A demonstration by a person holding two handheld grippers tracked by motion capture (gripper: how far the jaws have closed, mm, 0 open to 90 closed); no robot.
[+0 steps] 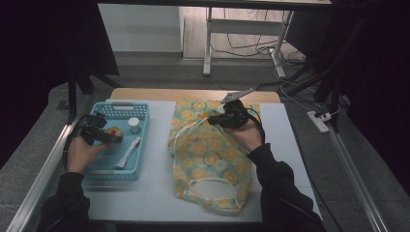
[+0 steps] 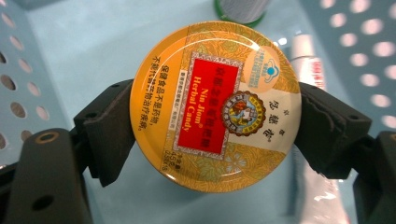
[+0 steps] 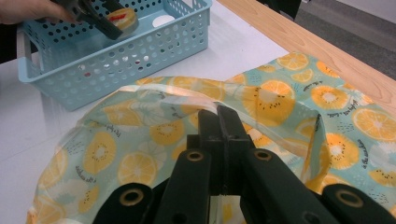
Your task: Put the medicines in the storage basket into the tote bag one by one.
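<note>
A round yellow and red candy tin [image 2: 215,102] sits flat between the pads [image 2: 109,126] of my left gripper [image 1: 110,136], which is shut on its rim. The tin [image 1: 115,131] hangs just above the floor of a light blue perforated basket [image 1: 123,104] at the left of the table. A fabric bag [image 1: 212,159] printed with orange slices lies crumpled at the middle. My right gripper [image 3: 218,114] is shut on the bag's pale mouth strip [image 3: 187,95] near its far end, lifting that edge a little.
In the basket lie a small white-capped jar [image 1: 134,124] and a white tube [image 1: 128,152] to the right of the tin. The white mat [image 1: 154,193] ends at a wooden table edge [image 1: 193,93] at the back. A metal frame and cables [image 1: 251,46] stand beyond.
</note>
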